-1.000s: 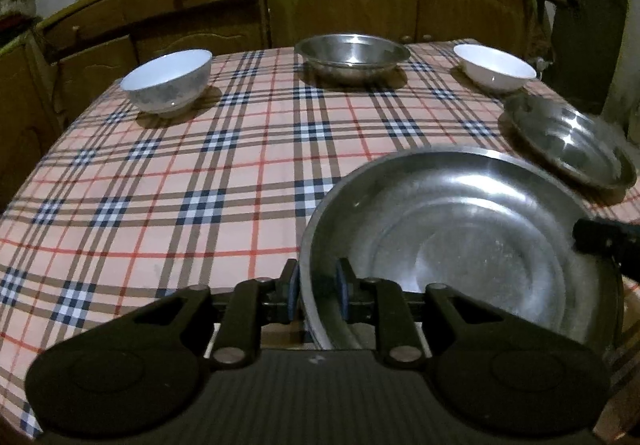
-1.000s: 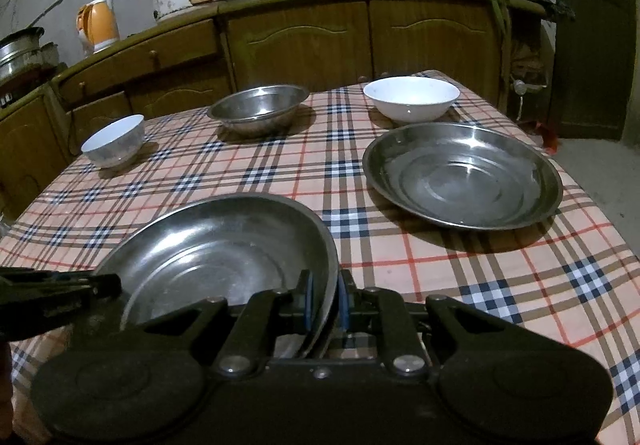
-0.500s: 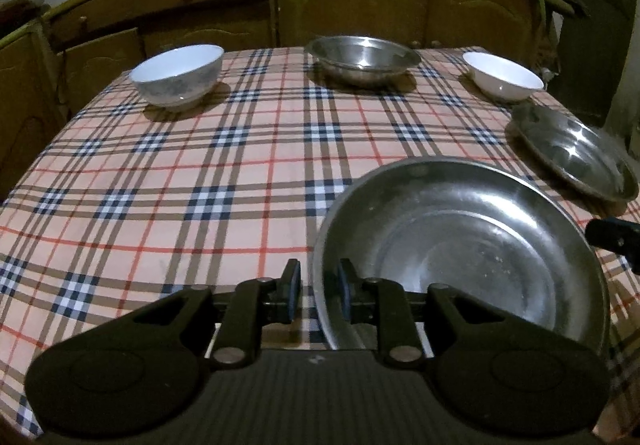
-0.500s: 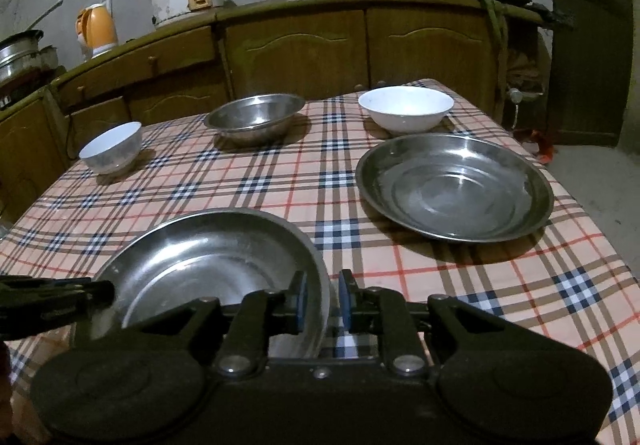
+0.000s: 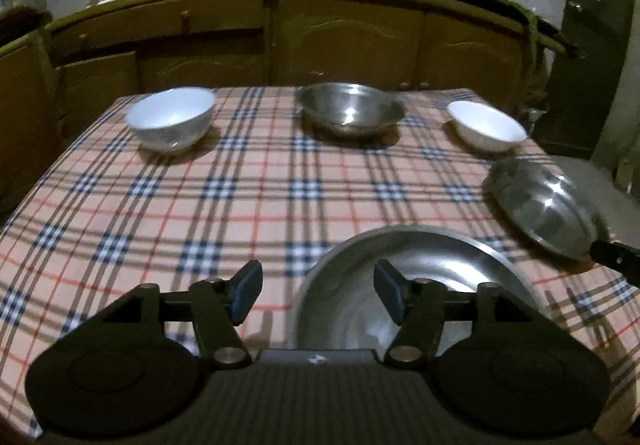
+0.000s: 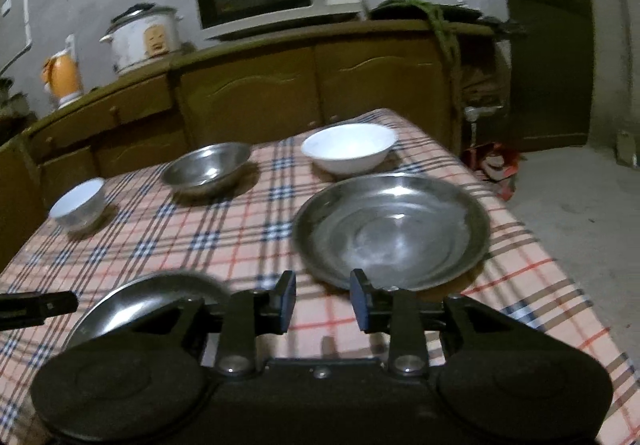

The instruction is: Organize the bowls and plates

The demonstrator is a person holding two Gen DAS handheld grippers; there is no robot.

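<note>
Left gripper [image 5: 318, 295], bottom centre of its view: jaws apart, just been opening, pads clear of the near steel plate [image 5: 420, 285], whose left rim sits between them at lower centre-right. Right gripper [image 6: 323, 303]: jaws apart, also just been opening, only plaid tablecloth [image 6: 240, 221] between them; near plate now at lower left [image 6: 140, 305]. Half a second ago both clamped that plate's rim. Second steel plate [image 6: 392, 229] just beyond the right gripper. Steel bowl [image 5: 350, 113] and two white bowls [image 5: 170, 117] [image 5: 486, 125] lie across the upper frame.
</note>
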